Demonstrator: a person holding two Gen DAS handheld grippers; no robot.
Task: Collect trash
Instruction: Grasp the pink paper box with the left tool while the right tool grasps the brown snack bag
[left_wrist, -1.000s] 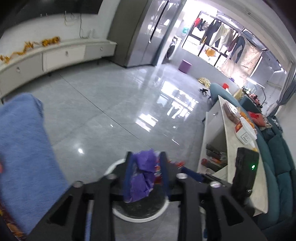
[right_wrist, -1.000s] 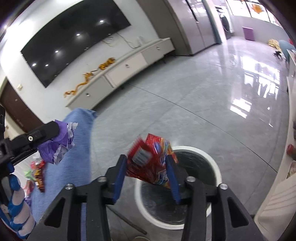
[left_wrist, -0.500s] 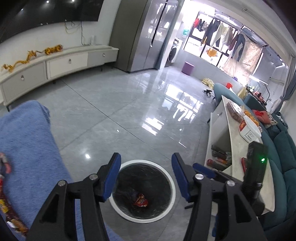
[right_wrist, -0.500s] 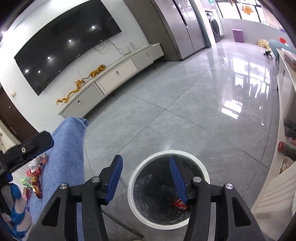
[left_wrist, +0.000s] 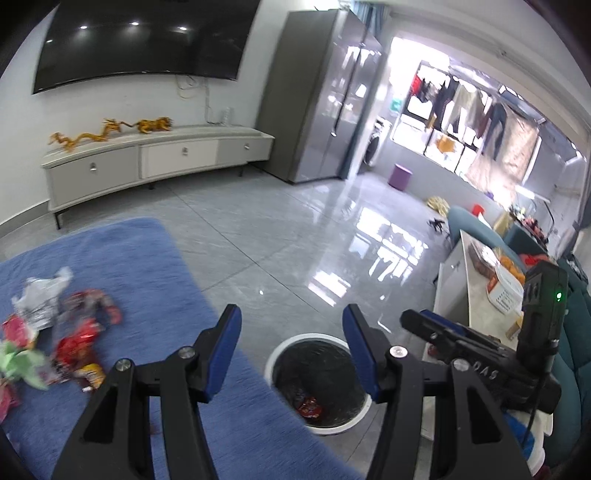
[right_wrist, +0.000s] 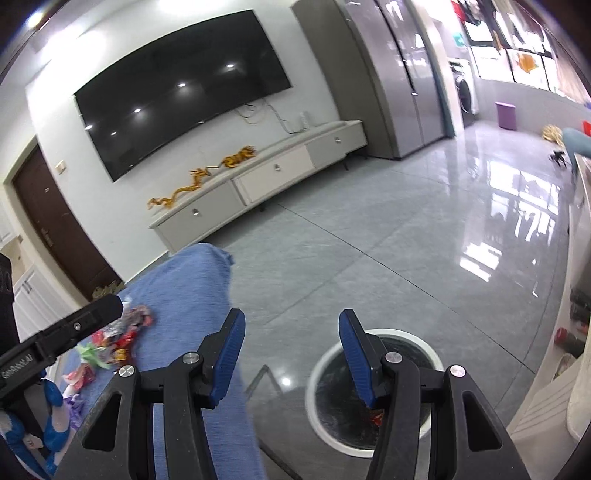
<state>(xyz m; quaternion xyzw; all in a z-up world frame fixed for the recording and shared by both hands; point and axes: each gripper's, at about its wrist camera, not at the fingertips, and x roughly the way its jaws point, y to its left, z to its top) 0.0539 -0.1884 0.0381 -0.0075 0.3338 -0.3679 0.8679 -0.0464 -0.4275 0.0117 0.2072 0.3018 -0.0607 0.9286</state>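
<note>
Left wrist view showed the trash bin (left_wrist: 318, 384) on the grey tiled floor, round, with a white rim and a dark glossy liner. Its right side was hidden behind one blue pad of the left gripper (left_wrist: 291, 350). Inside the bin lay a red wrapper (left_wrist: 309, 406); what else was in there was too dark to tell. The left gripper's jaws had just been opening; they stood apart with nothing between them, above the edge of the blue cloth (left_wrist: 155, 295).

On that soft blue cloth, at the left, lay a pile of crumpled wrappers (left_wrist: 70, 339), red, silver, green and yellow, blurred and partly cut off by the picture's edge.

Right wrist view showed the same bin (right_wrist: 373, 391), partly covered by the right gripper (right_wrist: 291, 350), whose jaws were also parted and empty. Only a small red scrap was visible inside.

Further away stood a long pale cabinet (left_wrist: 155, 158) with a golden dragon figure (left_wrist: 110, 131) on it, under a large dark television (left_wrist: 144, 40).
</note>
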